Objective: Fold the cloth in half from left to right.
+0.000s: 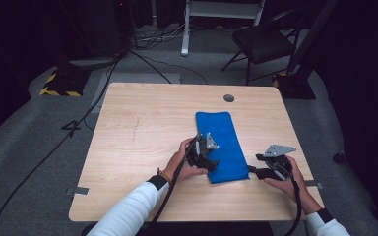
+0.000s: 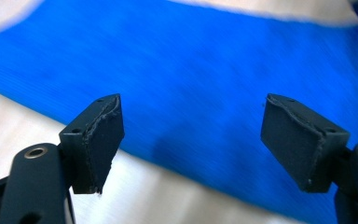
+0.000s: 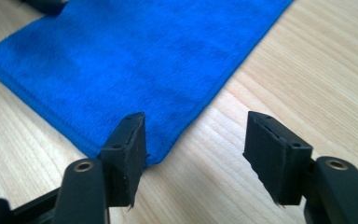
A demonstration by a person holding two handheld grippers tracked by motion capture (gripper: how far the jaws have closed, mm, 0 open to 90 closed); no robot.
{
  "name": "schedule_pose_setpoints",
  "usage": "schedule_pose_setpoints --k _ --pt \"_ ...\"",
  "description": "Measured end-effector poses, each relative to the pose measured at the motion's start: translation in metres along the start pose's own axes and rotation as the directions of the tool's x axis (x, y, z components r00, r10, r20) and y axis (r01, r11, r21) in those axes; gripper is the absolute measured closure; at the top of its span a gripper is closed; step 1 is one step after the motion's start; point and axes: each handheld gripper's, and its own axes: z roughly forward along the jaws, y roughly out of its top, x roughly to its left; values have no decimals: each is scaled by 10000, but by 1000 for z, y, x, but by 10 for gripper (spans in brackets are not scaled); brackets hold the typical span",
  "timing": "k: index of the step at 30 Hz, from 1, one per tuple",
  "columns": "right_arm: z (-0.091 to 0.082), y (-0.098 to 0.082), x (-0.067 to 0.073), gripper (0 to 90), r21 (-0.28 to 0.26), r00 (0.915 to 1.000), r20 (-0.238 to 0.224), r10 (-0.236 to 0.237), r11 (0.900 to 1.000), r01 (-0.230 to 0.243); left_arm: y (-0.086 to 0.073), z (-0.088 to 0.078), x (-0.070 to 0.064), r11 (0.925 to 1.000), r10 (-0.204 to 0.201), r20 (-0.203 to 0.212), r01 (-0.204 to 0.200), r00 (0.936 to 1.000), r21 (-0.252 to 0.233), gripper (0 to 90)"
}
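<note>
A blue cloth [image 1: 221, 142], folded into a long strip, lies flat on the wooden table [image 1: 142, 128], running from the middle toward the near right. My left gripper [image 1: 209, 165] hovers at the cloth's left long edge near its near end, open, with nothing between its jaws. In the left gripper view the left gripper [image 2: 191, 135] looks down on the blue cloth [image 2: 205, 70]. My right gripper [image 1: 254, 170] stands open just right of the cloth's near right corner. In the right gripper view the right gripper [image 3: 196, 144] has the cloth's corner [image 3: 154, 156] by one jaw, not pinched.
A round cable hole [image 1: 229, 98] sits near the table's far edge. Beyond the table stand a black chair [image 1: 263, 42], a white frame leg [image 1: 185, 29] and a yellow-striped base [image 1: 61, 83], with cables across the grey floor. The table's left half is bare wood.
</note>
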Motion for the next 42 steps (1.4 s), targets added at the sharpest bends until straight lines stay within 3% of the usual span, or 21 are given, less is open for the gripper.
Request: schedule_pose_setpoints --k 4,8,10,13,16,24,31,39,42 --pt "6 -2 2 377 118 9997 -110 -238 9996 239 -13 -2 -14 9998 91 389 -99 9992 197 207" --pt "14 -6 3 379 425 9991 -189 -367 9984 375 -22 -2 -20 9986 251 526 -275 9983 446 209" --pt "17 -8 3 381 575 9989 -196 -433 9974 443 -25 -1 -20 9980 213 517 -242 9984 578 208" --pt "17 -7 4 378 586 9990 -173 -418 9974 428 -29 0 -16 9984 -204 709 166 9973 541 206" --pt "17 -9 4 385 564 9992 -238 -313 9979 326 -32 0 -15 9986 -264 808 226 9964 474 206" --pt "16 -10 12 377 542 9974 -581 -416 9975 447 -42 -7 -17 9994 -250 683 233 9974 252 208" --pt "18 -7 23 364 523 9947 -816 -620 9964 664 -54 -19 -21 9980 -552 636 531 9964 342 208" --pt "21 -4 44 354 384 9881 -1231 -918 9945 971 -73 -37 -26 9985 -406 404 391 9984 376 207" --pt "21 -2 55 351 330 9840 -1292 -1225 9913 1277 -78 -45 -29 9987 -251 196 242 9995 451 207"
